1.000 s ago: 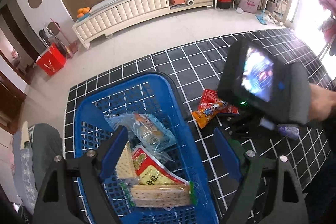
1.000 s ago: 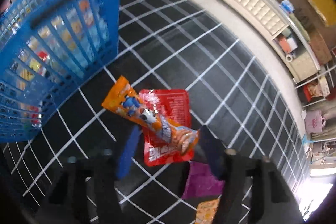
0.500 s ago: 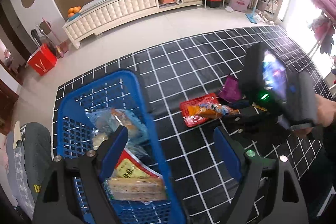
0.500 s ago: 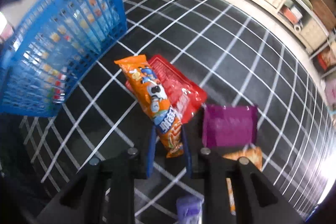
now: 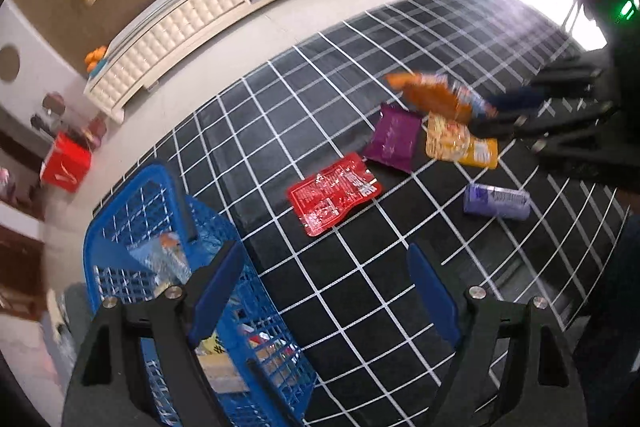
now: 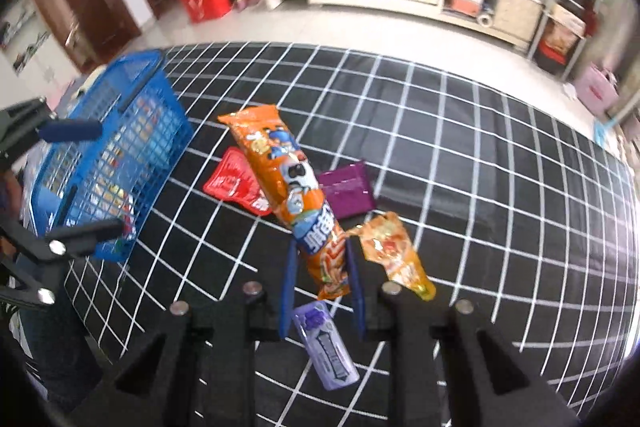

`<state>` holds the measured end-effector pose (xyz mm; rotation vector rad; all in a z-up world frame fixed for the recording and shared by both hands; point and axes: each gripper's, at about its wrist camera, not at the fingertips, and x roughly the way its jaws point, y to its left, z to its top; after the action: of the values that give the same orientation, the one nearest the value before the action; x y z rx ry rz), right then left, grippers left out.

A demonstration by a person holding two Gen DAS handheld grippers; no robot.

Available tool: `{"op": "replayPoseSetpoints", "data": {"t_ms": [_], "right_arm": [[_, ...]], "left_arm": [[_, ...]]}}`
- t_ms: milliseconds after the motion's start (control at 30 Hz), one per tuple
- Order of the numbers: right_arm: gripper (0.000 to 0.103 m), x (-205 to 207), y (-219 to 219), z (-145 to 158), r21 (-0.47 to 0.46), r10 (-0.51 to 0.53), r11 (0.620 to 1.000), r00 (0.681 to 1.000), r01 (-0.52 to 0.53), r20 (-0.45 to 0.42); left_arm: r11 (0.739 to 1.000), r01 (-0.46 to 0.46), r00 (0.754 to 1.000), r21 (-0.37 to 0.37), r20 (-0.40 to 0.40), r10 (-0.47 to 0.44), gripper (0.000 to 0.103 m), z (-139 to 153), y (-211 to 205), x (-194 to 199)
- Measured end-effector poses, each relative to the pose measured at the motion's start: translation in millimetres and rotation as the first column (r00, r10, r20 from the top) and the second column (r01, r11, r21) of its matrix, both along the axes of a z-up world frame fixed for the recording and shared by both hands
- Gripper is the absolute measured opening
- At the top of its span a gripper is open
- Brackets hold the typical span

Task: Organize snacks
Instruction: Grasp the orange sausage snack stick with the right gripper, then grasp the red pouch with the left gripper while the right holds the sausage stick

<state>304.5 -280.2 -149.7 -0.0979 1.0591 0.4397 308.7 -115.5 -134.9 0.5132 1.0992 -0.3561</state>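
The right tool is clenched on the tail end of a long orange snack packet, lifted clear of the checked mat so it can travel to the blue basket off to its left. The left tool hangs with its fingers spread and holding nothing, right over the basket's rim, probably steadying or waiting. On the mat lie a red packet, a purple pouch, a yellow bag and a small lilac pack, not yet collected.

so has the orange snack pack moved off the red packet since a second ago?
Yes. The orange snack pack is lifted clear of the red packet, which stayed on the mat.
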Motion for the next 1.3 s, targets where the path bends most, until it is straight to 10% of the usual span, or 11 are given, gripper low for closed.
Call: {"op": "replayPoseSetpoints", "data": {"t_ms": [367,700,967,1100,1300], "right_arm": [[0.028,-1.2,-23.4,-32.4,0.138,-0.141,0.978,0.984,0.155,-0.107],[0.028,8.3,-33.7,-53.4,0.149,-0.214,0.959,0.959,0.243,-0.186],[0.028,8.6,-50.2,-60.6,0.201,-0.214,0.945,0.952,0.259,-0.221],[0.028,8.0,-62.1,-64.0,0.23,-0.215,0.935,0.948,0.269,-0.236],[0.028,4.9,-73.7,-62.9,0.234,-0.234,0.929,0.944,0.287,-0.232]], "left_arm": [[0.933,0.206,0.978,0.295,-0.093,-0.186,0.082,-50.0,-46.3,21.0],[0.894,0.256,0.965,0.367,-0.151,-0.214,0.08,-94.3,-59.4,56.1],[0.877,0.252,0.961,0.408,-0.215,-0.176,0.048,-125.4,-62.8,79.4],[0.899,0.233,0.957,0.37,-0.251,-0.145,0.009,-130.1,-57.7,86.6],[0.922,0.201,0.96,0.33,-0.252,-0.119,0.001,-129.4,-57.8,90.2]]}}
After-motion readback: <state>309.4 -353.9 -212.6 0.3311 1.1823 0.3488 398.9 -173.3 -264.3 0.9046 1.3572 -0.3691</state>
